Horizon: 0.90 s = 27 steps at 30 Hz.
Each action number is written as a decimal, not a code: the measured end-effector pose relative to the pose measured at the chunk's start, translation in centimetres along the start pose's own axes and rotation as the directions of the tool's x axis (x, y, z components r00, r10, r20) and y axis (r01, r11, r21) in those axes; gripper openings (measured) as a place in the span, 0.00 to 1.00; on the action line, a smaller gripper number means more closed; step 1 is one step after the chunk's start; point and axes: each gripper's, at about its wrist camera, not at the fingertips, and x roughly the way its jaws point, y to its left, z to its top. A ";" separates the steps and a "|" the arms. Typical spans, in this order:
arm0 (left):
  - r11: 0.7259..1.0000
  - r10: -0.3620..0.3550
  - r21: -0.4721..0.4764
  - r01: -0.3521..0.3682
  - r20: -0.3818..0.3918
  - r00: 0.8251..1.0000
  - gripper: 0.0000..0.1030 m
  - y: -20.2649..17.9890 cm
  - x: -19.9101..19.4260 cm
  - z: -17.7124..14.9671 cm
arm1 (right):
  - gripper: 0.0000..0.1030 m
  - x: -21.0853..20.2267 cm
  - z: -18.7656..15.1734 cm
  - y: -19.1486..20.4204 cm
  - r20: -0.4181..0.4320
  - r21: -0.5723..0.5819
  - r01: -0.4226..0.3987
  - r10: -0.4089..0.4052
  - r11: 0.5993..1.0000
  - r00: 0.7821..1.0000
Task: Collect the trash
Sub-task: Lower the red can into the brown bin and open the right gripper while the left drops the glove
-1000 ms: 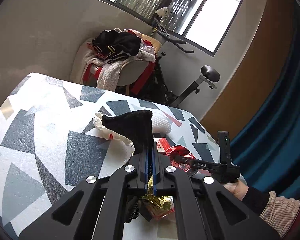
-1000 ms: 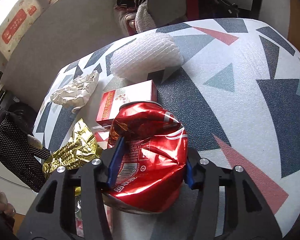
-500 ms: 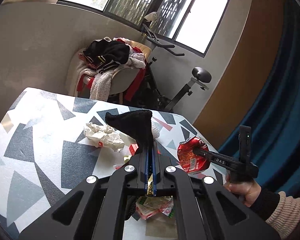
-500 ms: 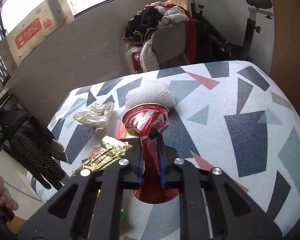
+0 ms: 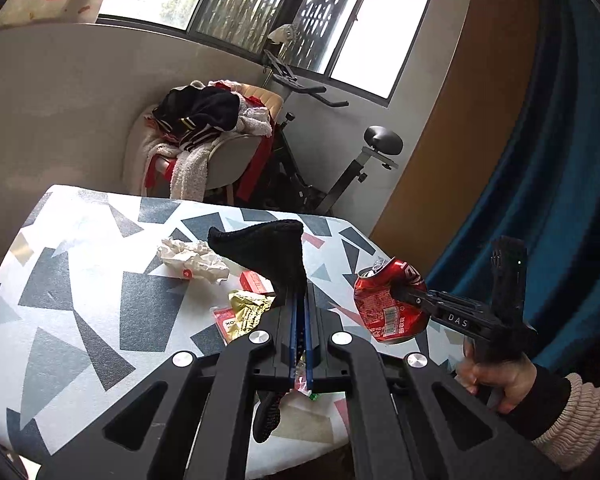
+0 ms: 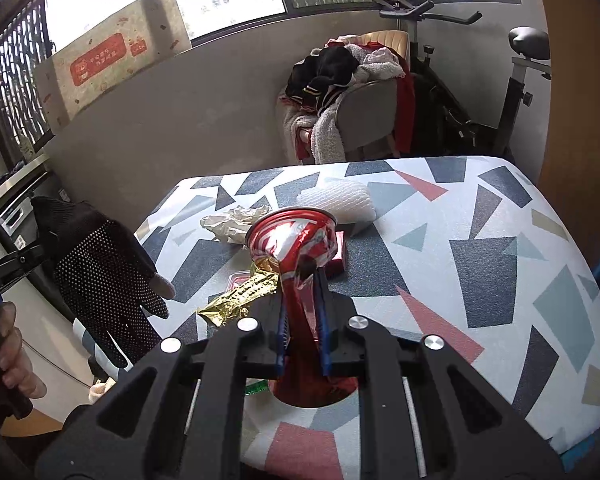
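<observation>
My right gripper [image 6: 302, 304] has crushed the red can [image 6: 296, 240] flat between its jaws and lifted it clear of the patterned table [image 6: 480, 248], centre frame, so that piece is collected. My left gripper [image 5: 299, 304] stays clenched on the black glove [image 5: 268, 252]; still lying mid-table are the foam wrap [image 6: 340, 196], crumpled paper [image 5: 194, 258] and gold wrapper [image 5: 246, 310], smallest.

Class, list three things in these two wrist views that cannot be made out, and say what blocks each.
1. Small red box, right wrist view: mostly hidden behind the crushed red drink can.
2. White foam net sleeve: hidden in the left wrist view by the black dotted glove.
3. Where trash goes: no bin or bag shows in either view.
</observation>
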 end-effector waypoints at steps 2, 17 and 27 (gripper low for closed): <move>1.000 -0.005 0.009 0.005 -0.014 1.000 0.03 -0.5 -0.6 -1.0 | 0.15 -0.9 -0.9 0.7 0.003 -0.007 -0.012 0.012 1.000 1.000; 0.997 -0.041 0.054 0.050 -0.149 0.988 0.03 -3.6 -3.9 -11.2 | 0.15 -5.7 -8.2 3.5 0.015 0.012 -0.071 0.071 0.997 0.997; 0.995 -0.039 0.073 0.062 -0.286 0.958 0.04 -3.4 -2.4 -16.3 | 0.15 -6.0 -11.7 3.6 -0.020 0.054 -0.083 0.084 0.995 0.996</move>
